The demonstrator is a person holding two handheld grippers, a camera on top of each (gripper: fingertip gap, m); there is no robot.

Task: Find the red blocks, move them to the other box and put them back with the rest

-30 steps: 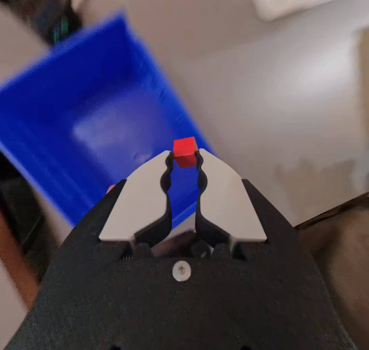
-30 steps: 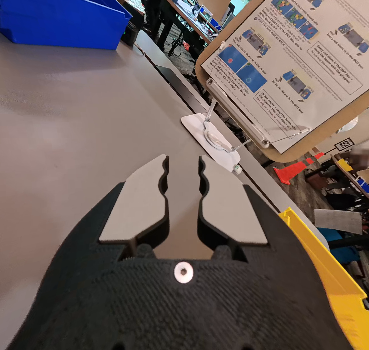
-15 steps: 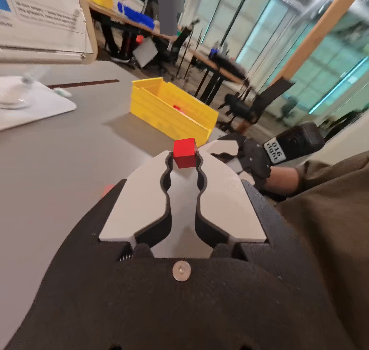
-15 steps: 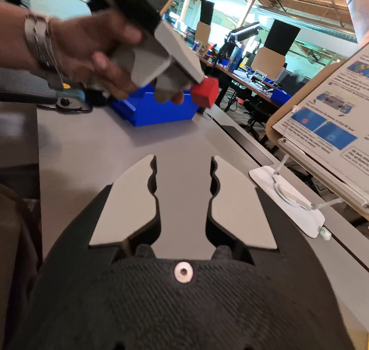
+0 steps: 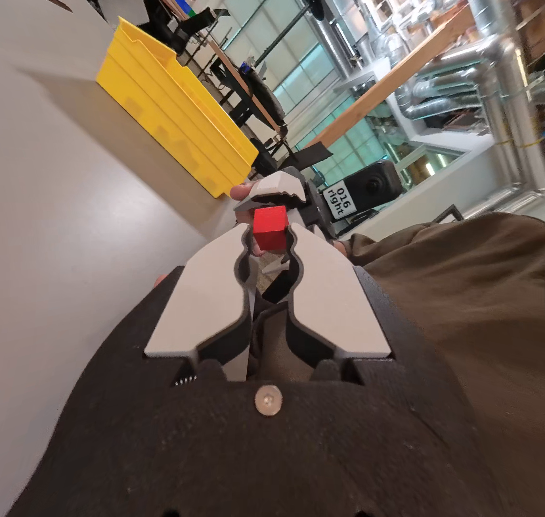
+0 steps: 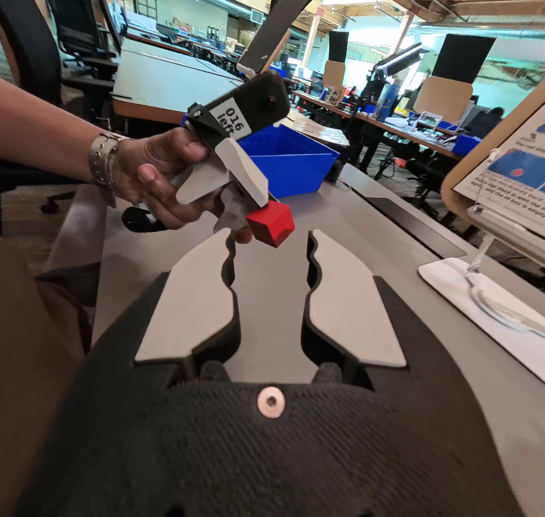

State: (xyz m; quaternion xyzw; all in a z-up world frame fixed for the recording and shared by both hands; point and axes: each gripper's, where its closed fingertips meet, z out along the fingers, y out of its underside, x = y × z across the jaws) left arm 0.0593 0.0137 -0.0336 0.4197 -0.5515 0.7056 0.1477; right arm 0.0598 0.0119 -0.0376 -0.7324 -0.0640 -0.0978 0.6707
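Note:
My left gripper (image 5: 269,232) is shut on a red block (image 5: 269,227), pinched at the very fingertips and held in the air above the grey table (image 5: 73,207). In the right wrist view the left gripper (image 6: 256,207) carries the block (image 6: 271,222) just ahead of my right gripper (image 6: 270,232). The right gripper is open and empty, and its pads do not touch the block. One right finger (image 5: 277,184) shows just behind the block. The blue box (image 6: 289,163) stands farther back. The yellow box (image 5: 177,110) stands at the table's far side.
A board on a stand with an instruction sheet (image 6: 501,178) and its white base (image 6: 486,302) are on the right. A person's hand and brown sleeve (image 5: 442,296) are close by. Desks and chairs fill the room behind. Both grippers' tips are close together, under 4 cm apart.
My left gripper swung from over the blue box to the right gripper, keeping the red block. My right gripper turned to face it and opened wider.

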